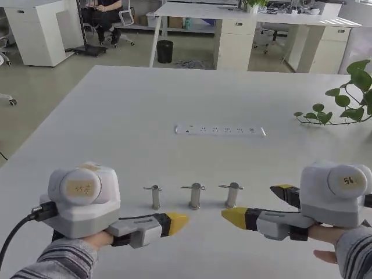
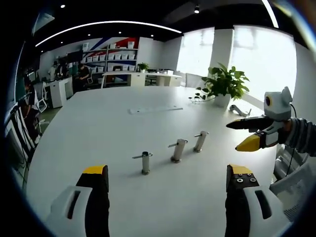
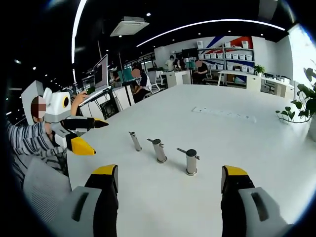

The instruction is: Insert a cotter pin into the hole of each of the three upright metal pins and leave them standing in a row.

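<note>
**Both claws wide and empty, three pins standing with cotters in**

The left claw (image 2: 167, 172) is spread wide with nothing between its jaws. The right claw (image 3: 170, 171) is the same, wide and empty. Both hover low over the worktop (image 1: 116, 116) with their tips pointing in toward each other. The row of pins sits in the gap between them, a bit beyond the tips. Neither claw touches a pin.

Row, by claw:
- The left-end pin (image 1: 155, 197) is just beyond the left claw's tip.
- The middle pin (image 1: 195, 196) is between the two claws.
- The right-end pin (image 1: 232, 196) is just beyond the right claw's tip.

All three are upright, apart from each other and in one straight line. A thin cotter pin (image 1: 193, 187) crosses the top of each and sticks out to the side; the right gripper view shows the crosspiece on all three. Whether each goes fully through its hole is too small to tell.

Judgement: the task looks done, or is at a last check. The claws are likely held open and off to the sides so that nothing bumps the row. The pins have narrow bases, so a brush from a jaw could tip one. Any next move should draw outward, not across the row.

A power strip (image 1: 220, 130) lies well beyond the pins, far from both claws. A plant (image 1: 349, 99) is off past the right claw.
</note>
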